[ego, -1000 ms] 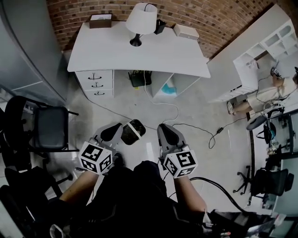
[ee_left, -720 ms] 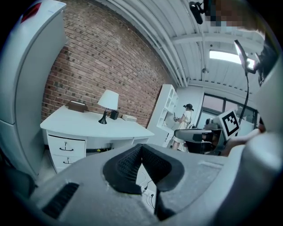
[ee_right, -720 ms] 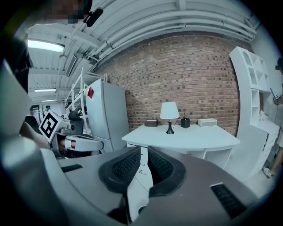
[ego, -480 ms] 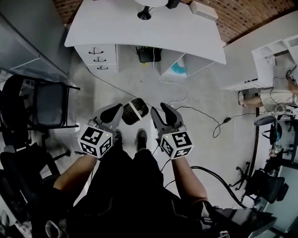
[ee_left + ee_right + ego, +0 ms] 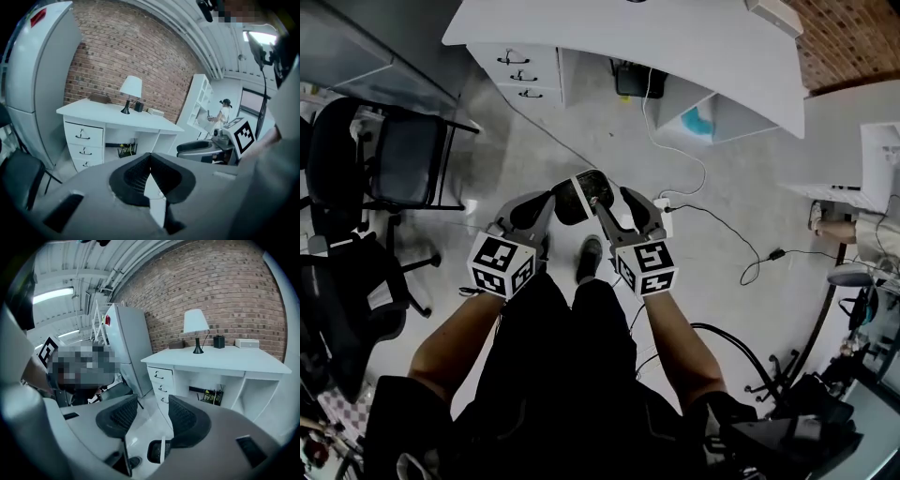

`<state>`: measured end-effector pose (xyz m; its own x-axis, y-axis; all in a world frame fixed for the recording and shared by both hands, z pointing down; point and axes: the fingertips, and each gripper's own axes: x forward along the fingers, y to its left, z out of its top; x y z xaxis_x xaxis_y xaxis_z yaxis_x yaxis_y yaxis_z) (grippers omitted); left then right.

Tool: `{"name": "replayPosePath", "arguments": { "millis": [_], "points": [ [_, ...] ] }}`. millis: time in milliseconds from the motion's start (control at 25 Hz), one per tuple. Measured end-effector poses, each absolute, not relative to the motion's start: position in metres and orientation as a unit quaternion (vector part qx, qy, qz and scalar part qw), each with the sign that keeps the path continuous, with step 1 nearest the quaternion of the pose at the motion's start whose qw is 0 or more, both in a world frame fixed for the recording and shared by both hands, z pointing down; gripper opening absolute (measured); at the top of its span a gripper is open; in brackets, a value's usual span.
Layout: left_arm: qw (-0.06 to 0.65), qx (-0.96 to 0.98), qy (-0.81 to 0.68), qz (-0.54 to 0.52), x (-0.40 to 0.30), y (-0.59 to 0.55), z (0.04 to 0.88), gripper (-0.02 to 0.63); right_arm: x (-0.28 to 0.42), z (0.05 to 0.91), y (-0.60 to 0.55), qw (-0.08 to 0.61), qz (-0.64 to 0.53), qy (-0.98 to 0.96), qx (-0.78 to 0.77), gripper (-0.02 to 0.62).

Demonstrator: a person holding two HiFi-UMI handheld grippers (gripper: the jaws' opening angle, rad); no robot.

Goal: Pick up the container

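Observation:
The container [image 5: 581, 194] is a dark, rounded tub with a white band, standing on the pale floor just ahead of my feet. It shows in the head view between the tips of both grippers. My left gripper [image 5: 544, 204] is at its left side, with its black pads closed together [image 5: 150, 159] and nothing in them. My right gripper [image 5: 619, 203] is at its right side. Its jaws have just been opening and now stand apart [image 5: 152, 416] with only floor between them. The container [image 5: 157, 452] lies low in the right gripper view, under the jaws.
A white desk [image 5: 675, 37] with drawers [image 5: 525, 70] stands ahead, holding a lamp [image 5: 196, 329]. A black chair [image 5: 408, 159] is at the left. Cables [image 5: 712, 211] trail over the floor at the right. My shoe [image 5: 589, 258] is behind the container. A grey fridge [image 5: 126, 348] stands left of the desk.
Both grippers have sunk toward the floor and closed in on the container. The right jaws went from shut to wide apart. The desk slid toward the top of the head view.

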<state>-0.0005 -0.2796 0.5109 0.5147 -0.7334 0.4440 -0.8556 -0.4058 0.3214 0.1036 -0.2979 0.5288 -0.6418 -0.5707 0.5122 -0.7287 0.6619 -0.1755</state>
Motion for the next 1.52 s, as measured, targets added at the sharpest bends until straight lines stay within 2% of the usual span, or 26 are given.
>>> {"name": "replayPosePath", "arguments": {
  "millis": [120, 360, 600, 1200, 1520],
  "points": [
    [0.295, 0.802, -0.507, 0.113, -0.007, -0.28, 0.542, 0.005, 0.099, 0.56, -0.296, 0.233, 0.191, -0.891, 0.34, 0.176],
    [0.314, 0.786, -0.511, 0.149, -0.009, -0.269, 0.605, 0.006, 0.086, 0.634, -0.282, 0.286, 0.202, -0.887, 0.302, 0.179],
    [0.373, 0.761, -0.51, 0.147, -0.027, -0.264, 0.671, 0.005, 0.076, 0.705, -0.274, 0.324, 0.229, -0.866, 0.305, 0.184],
    [0.415, 0.75, -0.474, 0.202, -0.046, -0.255, 0.812, 0.005, 0.078, 0.867, -0.268, 0.403, 0.256, -0.82, 0.315, 0.204],
    [0.428, 0.74, -0.477, 0.205, -0.047, -0.252, 0.868, 0.006, 0.072, 0.928, -0.267, 0.422, 0.255, -0.814, 0.307, 0.212]
  ]
}}
